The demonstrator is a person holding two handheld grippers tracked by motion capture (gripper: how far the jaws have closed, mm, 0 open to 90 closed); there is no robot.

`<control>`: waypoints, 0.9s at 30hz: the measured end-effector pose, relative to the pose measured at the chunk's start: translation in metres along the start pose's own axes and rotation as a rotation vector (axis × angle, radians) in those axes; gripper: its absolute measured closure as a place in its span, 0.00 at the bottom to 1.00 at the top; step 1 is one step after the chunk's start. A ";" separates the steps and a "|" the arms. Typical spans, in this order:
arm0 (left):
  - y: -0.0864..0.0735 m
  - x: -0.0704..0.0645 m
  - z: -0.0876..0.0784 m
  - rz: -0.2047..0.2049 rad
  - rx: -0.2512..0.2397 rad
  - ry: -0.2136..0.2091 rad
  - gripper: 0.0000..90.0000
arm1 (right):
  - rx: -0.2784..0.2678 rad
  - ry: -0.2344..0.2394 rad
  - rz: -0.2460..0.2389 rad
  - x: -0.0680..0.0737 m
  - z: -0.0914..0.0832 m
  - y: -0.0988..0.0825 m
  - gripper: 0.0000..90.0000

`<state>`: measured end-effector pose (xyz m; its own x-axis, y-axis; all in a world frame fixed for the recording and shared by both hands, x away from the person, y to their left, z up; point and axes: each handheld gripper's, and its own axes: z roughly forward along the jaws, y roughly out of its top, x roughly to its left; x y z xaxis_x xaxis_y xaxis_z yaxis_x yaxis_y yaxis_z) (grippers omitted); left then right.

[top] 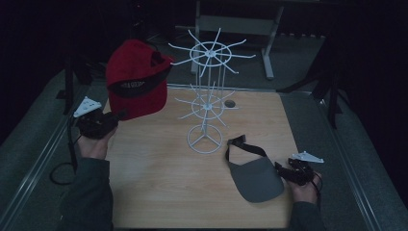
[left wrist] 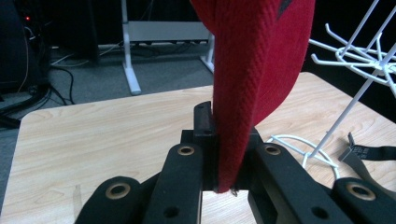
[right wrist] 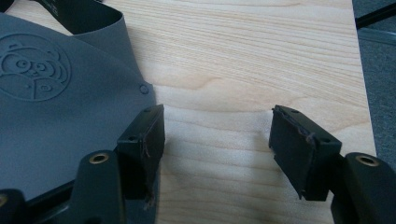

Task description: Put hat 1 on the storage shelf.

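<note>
The left tongs sit closest to the lens in the left gripper view, their jaws pinched tight on the edge of a red cap, whose thick brim rises straight up between the pads. In the high view the same tongs hold that cap lifted above the far left corner of the desk, beside the upper ring of a white wire rack. The rack stands upright near the middle of the desk on a round base, with thin hooks spreading from two rings. The right tongs stand wide apart with bare wood between the pads; one pad lies at the edge of a grey visor. From above, that visor lies flat near the right front of the desk, its black strap curling toward the rack's base.
</note>
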<state>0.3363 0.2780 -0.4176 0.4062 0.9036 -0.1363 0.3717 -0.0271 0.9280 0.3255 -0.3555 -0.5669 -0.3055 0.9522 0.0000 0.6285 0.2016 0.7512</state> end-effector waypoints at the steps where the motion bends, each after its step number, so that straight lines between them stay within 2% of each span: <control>1: 0.001 0.000 0.000 -0.001 -0.003 0.000 0.95 | 0.000 -0.001 0.000 0.000 0.000 0.000 0.40; 27: 0.026 -0.007 -0.004 0.017 -0.046 -0.007 0.95 | -0.001 0.000 -0.001 0.000 0.000 0.000 0.39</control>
<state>0.3399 0.2724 -0.3916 0.4178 0.9003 -0.1222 0.3257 -0.0228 0.9452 0.3255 -0.3553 -0.5669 -0.3064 0.9519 -0.0009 0.6276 0.2027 0.7517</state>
